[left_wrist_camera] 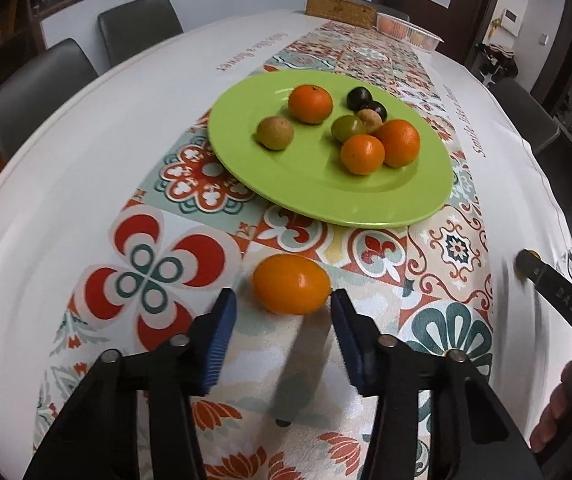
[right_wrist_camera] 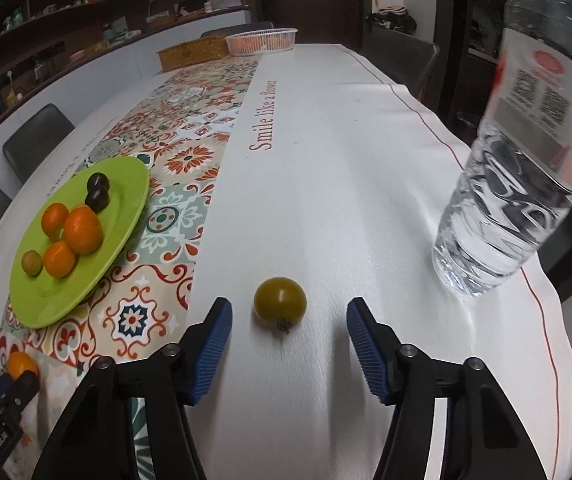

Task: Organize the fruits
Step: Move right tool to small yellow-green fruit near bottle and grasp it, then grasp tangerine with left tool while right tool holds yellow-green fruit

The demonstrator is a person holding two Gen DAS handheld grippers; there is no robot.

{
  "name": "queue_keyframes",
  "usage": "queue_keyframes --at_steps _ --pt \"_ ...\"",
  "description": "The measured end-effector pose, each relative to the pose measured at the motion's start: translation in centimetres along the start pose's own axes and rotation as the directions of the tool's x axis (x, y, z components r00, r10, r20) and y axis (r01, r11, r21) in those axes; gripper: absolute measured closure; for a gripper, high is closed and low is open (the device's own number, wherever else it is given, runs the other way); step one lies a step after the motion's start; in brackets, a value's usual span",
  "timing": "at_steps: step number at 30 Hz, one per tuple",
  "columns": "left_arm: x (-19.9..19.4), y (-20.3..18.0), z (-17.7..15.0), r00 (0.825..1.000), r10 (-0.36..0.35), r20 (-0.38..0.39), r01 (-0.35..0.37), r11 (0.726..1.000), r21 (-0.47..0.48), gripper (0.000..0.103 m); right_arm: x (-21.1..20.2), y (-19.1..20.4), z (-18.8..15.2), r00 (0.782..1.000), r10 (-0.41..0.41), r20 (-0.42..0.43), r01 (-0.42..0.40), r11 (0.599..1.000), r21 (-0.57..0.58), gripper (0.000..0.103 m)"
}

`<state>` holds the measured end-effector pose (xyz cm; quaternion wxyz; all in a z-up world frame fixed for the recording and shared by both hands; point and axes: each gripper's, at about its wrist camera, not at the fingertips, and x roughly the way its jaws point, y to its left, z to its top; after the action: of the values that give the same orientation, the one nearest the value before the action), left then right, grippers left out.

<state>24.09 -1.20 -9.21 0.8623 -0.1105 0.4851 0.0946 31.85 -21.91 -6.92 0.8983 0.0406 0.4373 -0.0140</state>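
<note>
A green plate (left_wrist_camera: 313, 200) on the patterned runner holds several oranges, two dark plums and small green and brown fruits; it also shows in the right wrist view (right_wrist_camera: 50, 304). A loose orange (left_wrist_camera: 290, 284) lies on the runner just ahead of my open left gripper (left_wrist_camera: 284, 300), between its blue pads. A small green tomato (right_wrist_camera: 280, 300) lies on the white cloth just ahead of my open right gripper (right_wrist_camera: 289, 307). The loose orange (right_wrist_camera: 22, 364) and the left gripper's tip show at the lower left of the right wrist view.
A clear water bottle (right_wrist_camera: 525, 184) stands on the cloth at the right, close to the table edge. A wicker box (right_wrist_camera: 194, 54) and a white basket (right_wrist_camera: 262, 42) sit at the far end. Grey chairs (left_wrist_camera: 38, 92) line the far side.
</note>
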Motion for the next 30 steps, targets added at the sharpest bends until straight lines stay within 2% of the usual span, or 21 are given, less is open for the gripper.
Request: queue_keyframes --at_steps 3,7,10,15,25,30 --pt "0.0 -0.3 0.1 1.000 -0.008 0.006 0.008 1.000 0.014 0.064 0.5 0.1 0.0 1.000 0.012 -0.015 -0.012 1.000 -0.001 0.053" --pt "0.1 -0.4 0.3 1.000 -0.005 0.011 0.005 1.000 0.027 0.065 0.8 0.0 0.0 1.000 0.013 -0.016 -0.013 1.000 0.001 0.062" --pt "0.1 -0.5 0.4 1.000 -0.004 0.013 0.004 0.999 0.035 0.065 0.9 0.0 0.1 1.000 0.020 -0.013 -0.020 1.000 -0.006 0.074" --pt "0.0 -0.5 0.2 1.000 0.003 0.025 -0.004 0.998 0.058 0.065 0.2 0.2 -0.2 0.999 0.052 -0.001 -0.052 0.998 -0.017 0.075" --pt "-1.7 0.1 -0.1 0.997 -0.036 0.062 0.030 0.995 0.093 0.066 -3.2 2.0 -1.6 0.991 0.129 0.035 -0.127 0.990 -0.066 0.075" --pt "-3.6 -0.4 -0.4 0.991 -0.071 0.112 0.053 0.987 0.154 0.066 -4.9 3.0 -2.1 0.985 0.163 0.052 -0.157 0.982 -0.100 0.075"
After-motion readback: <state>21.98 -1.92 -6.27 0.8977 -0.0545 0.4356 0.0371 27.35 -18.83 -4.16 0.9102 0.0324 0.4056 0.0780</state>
